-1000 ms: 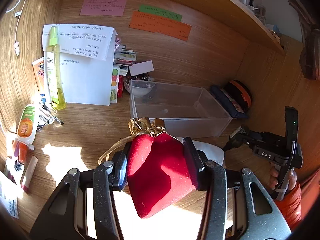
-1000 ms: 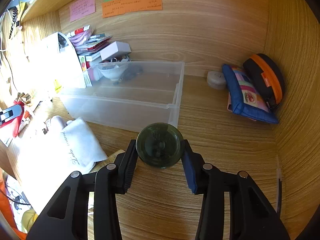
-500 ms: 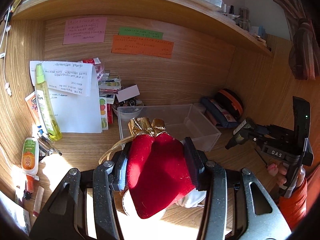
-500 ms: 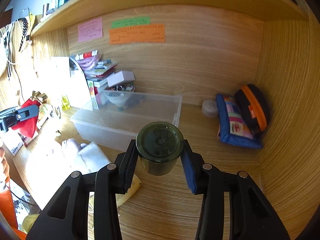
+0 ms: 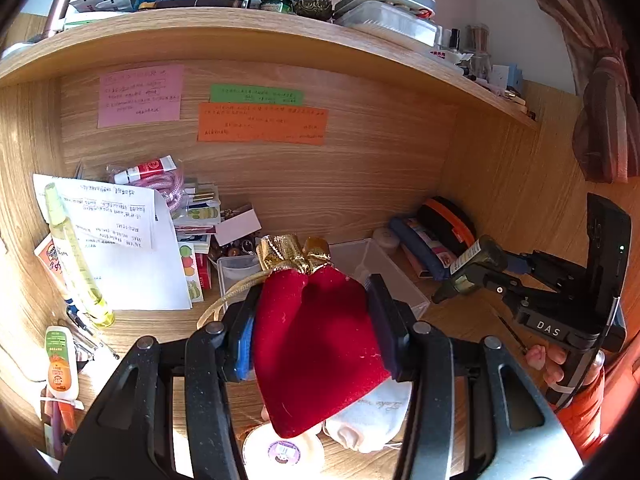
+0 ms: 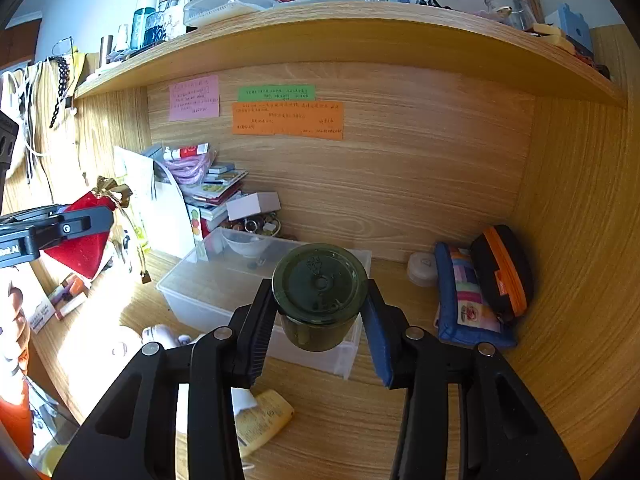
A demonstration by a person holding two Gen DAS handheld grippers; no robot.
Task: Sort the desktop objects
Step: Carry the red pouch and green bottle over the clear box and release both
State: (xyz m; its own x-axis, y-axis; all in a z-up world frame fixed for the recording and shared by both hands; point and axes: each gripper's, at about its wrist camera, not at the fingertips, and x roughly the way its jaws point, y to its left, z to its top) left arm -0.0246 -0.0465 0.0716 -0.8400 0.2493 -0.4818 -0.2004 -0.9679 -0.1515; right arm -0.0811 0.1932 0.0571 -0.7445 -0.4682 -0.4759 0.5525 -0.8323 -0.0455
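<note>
Red velvet drawstring pouch with gold trim [image 5: 316, 344], pinched in left gripper [image 5: 310, 334] above wooden desk [image 6: 352, 420]; dark green glass bottle [image 6: 320, 296] clamped in right gripper [image 6: 320, 316] over clear plastic bin [image 6: 208, 292]

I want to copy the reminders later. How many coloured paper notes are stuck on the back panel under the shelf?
3: a pink note at the left, a green strip right of it, and an orange note directly below the green strip. None looks hidden.

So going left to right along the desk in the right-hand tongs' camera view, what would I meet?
Red velvet pouch → clear plastic box → dark green jar held in the tongs → small round white tin → blue patterned pouch → black and orange case.
</note>
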